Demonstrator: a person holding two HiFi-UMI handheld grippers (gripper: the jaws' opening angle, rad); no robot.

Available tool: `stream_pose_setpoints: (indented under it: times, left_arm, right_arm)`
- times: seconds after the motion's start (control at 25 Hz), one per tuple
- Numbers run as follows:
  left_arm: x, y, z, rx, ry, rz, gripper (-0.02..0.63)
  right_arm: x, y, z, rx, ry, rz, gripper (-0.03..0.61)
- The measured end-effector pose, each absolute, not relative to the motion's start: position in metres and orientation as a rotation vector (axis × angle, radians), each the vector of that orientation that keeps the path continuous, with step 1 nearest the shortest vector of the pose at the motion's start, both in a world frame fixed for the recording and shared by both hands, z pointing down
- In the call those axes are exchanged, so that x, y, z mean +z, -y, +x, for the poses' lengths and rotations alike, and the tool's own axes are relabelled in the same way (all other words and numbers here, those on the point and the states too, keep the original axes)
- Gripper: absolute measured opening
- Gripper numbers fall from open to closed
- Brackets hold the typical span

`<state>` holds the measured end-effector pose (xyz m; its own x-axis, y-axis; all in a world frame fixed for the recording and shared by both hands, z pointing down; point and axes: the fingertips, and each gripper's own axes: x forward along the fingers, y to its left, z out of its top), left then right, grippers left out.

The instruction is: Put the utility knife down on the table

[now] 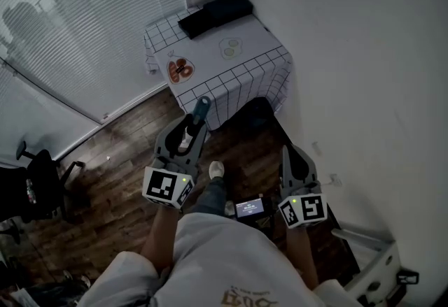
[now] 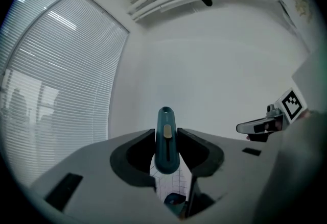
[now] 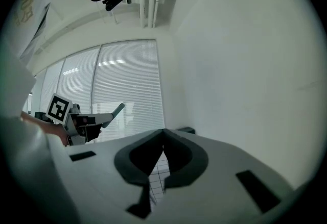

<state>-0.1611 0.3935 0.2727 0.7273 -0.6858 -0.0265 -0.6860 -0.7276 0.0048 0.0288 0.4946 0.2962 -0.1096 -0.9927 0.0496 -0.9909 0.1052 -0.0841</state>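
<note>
A teal utility knife (image 1: 201, 107) sticks out forward from my left gripper (image 1: 198, 117), whose jaws are shut on its handle. In the left gripper view the knife (image 2: 166, 141) stands between the dark pads, its pale slider facing up. My right gripper (image 1: 285, 152) hangs level at the right with its jaws shut and nothing in them; in its own view the right gripper (image 3: 163, 133) shows both tips touching. The table (image 1: 238, 78), under a white grid cloth, stands ahead in the corner, beyond both grippers. The knife is in the air, short of the table's near edge.
On the table lie a black flat case (image 1: 215, 13), a plate with red food (image 1: 180, 70) and a pale plate (image 1: 230, 47). A white wall runs along the right and window blinds along the left. An office chair (image 1: 35, 183) stands at the left on the wooden floor.
</note>
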Motion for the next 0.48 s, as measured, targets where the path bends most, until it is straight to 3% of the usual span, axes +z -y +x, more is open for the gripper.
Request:
stream_pose_setpoints:
  times: [0.48]
  left_arm:
    - [0.275,-0.31,-0.118,0.051,-1.086,-2.954,0.143]
  right_arm:
    - [0.312,-0.422,0.075,-0.19,-2.225,-2.194,0.008]
